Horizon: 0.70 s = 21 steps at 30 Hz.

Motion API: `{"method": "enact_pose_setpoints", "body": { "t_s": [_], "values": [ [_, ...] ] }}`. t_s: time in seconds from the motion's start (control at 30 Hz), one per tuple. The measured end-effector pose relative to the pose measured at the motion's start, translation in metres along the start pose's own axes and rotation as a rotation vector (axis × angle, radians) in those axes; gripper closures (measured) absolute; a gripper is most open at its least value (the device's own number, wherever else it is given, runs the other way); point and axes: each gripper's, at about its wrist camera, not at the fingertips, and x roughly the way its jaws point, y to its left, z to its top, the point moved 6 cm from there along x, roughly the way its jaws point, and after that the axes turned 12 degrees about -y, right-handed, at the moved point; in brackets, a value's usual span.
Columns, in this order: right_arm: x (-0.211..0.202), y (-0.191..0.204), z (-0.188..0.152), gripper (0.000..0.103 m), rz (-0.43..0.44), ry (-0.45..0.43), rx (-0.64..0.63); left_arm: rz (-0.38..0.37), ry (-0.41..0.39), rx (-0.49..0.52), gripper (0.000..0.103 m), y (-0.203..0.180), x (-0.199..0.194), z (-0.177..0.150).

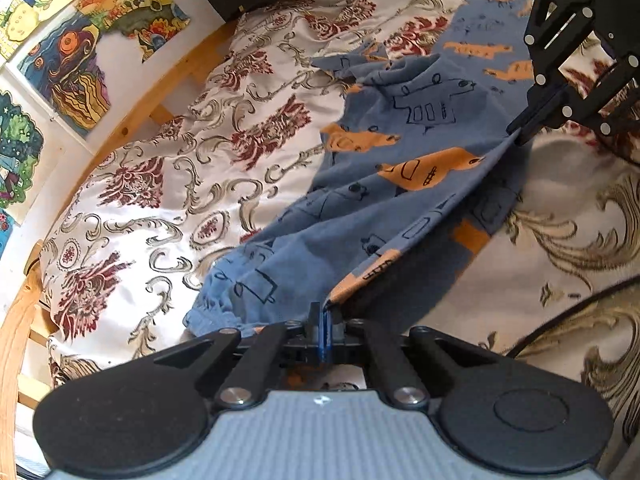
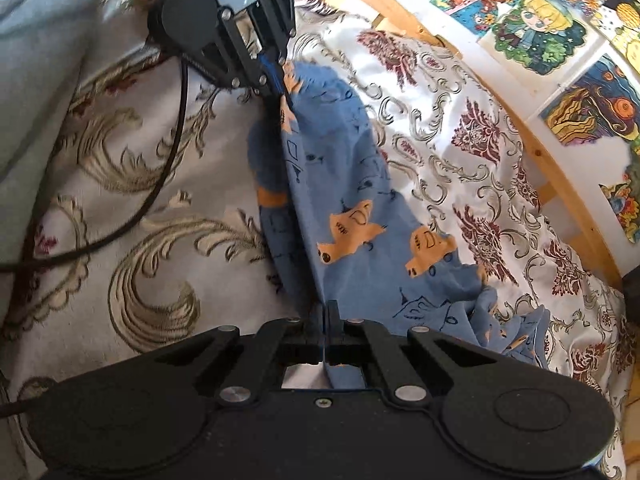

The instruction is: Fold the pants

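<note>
— Black left gripper (image 1: 320, 320) first: clenched?
— Yes, pinching an edge of the soft blue cotton pants with orange prints (image 1: 400, 184).
— And the right gripper (image 2: 325, 316)?
— Clamped on the same raised edge, stretched taut between them; the rest slumps crumpled on the satiny floral bedspread (image 1: 160, 200) near the wooden bed frame (image 1: 132, 120).

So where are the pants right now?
The pants hang stretched between the left tool and right tool, draping onto the floral bedspread beside the carpet.

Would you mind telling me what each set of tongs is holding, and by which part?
Both grip the blue pants along one raised edge: the left tongs at one end, the right tongs at the other.
</note>
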Motion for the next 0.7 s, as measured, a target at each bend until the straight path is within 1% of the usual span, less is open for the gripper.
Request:
{"method": "enact_pose_setpoints", "body": {
  "t_s": [0.2,0.4,0.7],
  "values": [
    [0.006,0.001,-0.005,0.103,0.009,0.013,0.02,-0.037,0.024,0.041,0.101,-0.012,0.003,-0.007],
    [0.005,0.001,-0.005,0.103,0.014,0.011,0.033,-0.072,0.051,0.045,0.101,-0.013,0.007,-0.009],
    [-0.001,0.003,-0.003,0.103,0.024,0.001,0.041,-0.09,0.079,0.068,0.101,-0.013,0.01,-0.009]
  ]
}}
